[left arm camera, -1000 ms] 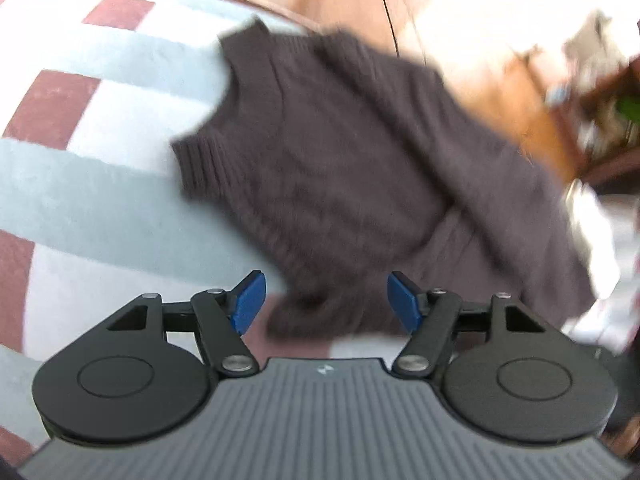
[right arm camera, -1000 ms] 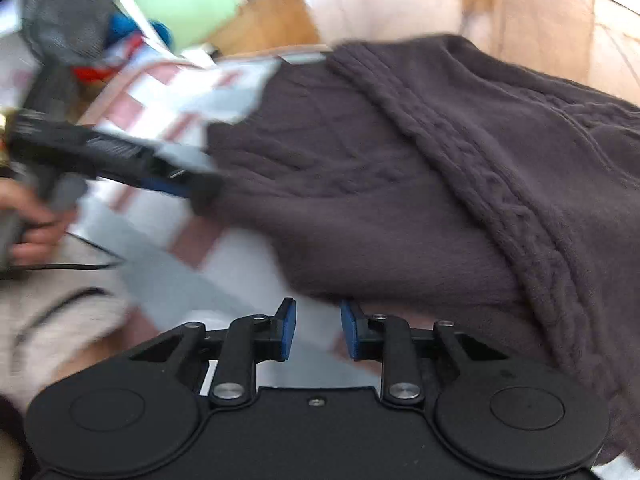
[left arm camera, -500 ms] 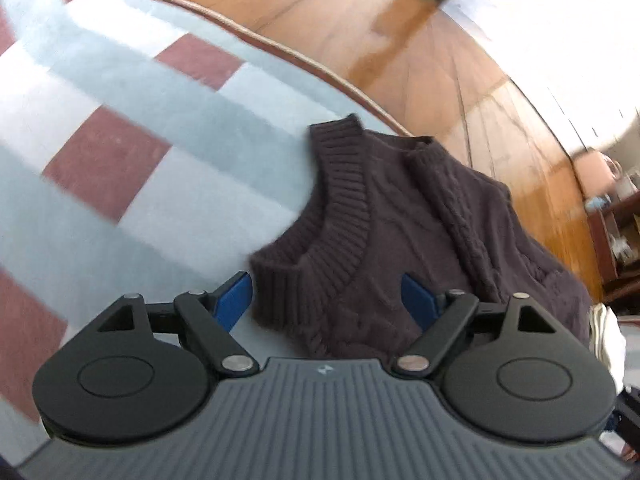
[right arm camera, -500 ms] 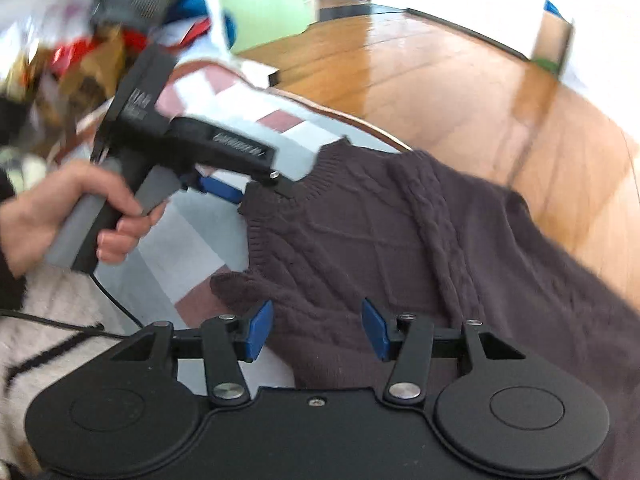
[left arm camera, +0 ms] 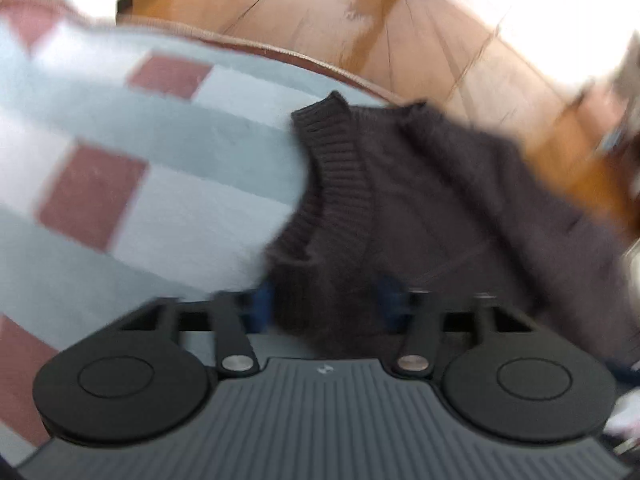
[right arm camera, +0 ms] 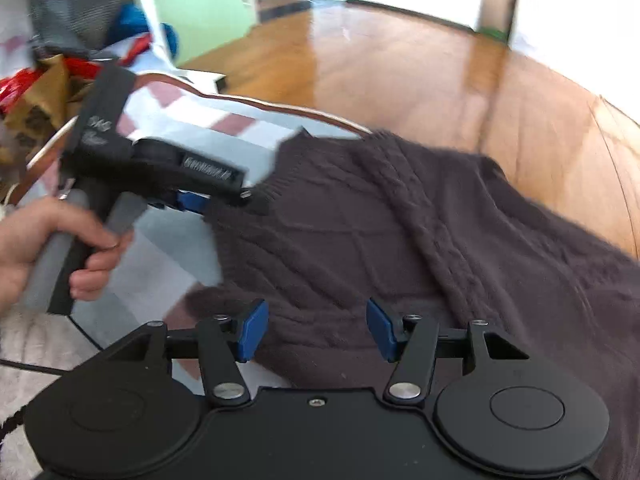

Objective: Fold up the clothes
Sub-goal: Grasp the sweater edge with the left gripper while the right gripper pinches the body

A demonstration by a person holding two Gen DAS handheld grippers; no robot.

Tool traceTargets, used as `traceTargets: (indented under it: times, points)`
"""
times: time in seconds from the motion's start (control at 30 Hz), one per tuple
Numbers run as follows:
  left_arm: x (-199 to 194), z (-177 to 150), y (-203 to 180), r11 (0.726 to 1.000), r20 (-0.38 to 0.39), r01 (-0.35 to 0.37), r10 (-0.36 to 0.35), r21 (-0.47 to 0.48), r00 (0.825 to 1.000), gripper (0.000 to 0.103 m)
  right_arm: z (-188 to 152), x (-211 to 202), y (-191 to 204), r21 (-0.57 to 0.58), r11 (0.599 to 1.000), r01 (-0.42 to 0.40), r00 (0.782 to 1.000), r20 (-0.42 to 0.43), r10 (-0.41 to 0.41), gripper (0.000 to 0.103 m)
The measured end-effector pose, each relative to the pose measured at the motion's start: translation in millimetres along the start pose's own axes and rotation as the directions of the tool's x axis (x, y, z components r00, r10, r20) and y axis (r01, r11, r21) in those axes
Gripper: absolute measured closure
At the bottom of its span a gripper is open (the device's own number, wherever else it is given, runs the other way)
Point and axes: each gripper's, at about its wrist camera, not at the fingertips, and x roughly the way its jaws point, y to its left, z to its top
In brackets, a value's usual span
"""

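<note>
Sweater (right arm camera: 400,240) x1, grippers x2 (left arm camera: 324,304) (right arm camera: 316,328), rug (left arm camera: 160,160) x1.

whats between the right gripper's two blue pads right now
In the right wrist view, the dark knitted vest lies between the opening right gripper pads, which don't press it.

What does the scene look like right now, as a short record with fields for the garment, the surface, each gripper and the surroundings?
garment: dark brown cable-knit sweater vest, lying spread out
surface: checked blanket in pale blue, white and red
left gripper: jaws closing, ribbed edge of the vest bunched between them
right gripper: jaws opening, over the vest, nothing pinched
hand: grips the left gripper's handle
surroundings: wooden floor beyond the blanket
</note>
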Motion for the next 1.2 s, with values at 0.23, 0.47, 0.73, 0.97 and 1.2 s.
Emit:
traceTargets:
  times: [0.23,0.47,0.73,0.97,1.2]
  points:
    - [-3.3,1.9,1.1,1.000,0.007,0.027,-0.027,0.008,1.000,0.094,-14.7,7.2,-41.3,0.224,0.975,0.008,0.997,-0.077,0.009,0.043]
    - [-38.5,8.1,-15.1,0.989,0.130,0.145,-0.149,0.037,0.980,0.096,-27.8,-6.7,-48.6,0.193,0.981,0.009,0.999,-0.033,-0.003,0.043]
    - [-88.0,29.1,-70.9,0.914,0.148,0.383,-0.401,0.133,0.904,0.096,-35.6,-30.1,-57.9,0.123,0.992,0.037,0.997,0.061,-0.044,0.043]
    - [-103.1,35.7,-153.7,0.855,0.103,0.371,-0.432,0.362,0.896,0.096,-40.7,-48.3,-74.2,0.139,0.987,0.082,0.989,0.113,-0.098,0.043]
    - [-96.3,28.9,-216.6,0.785,0.013,0.452,-0.504,0.422,0.863,0.096,-54.5,-68.7,-96.7,0.218,0.975,0.051,0.980,0.179,-0.091,0.043]
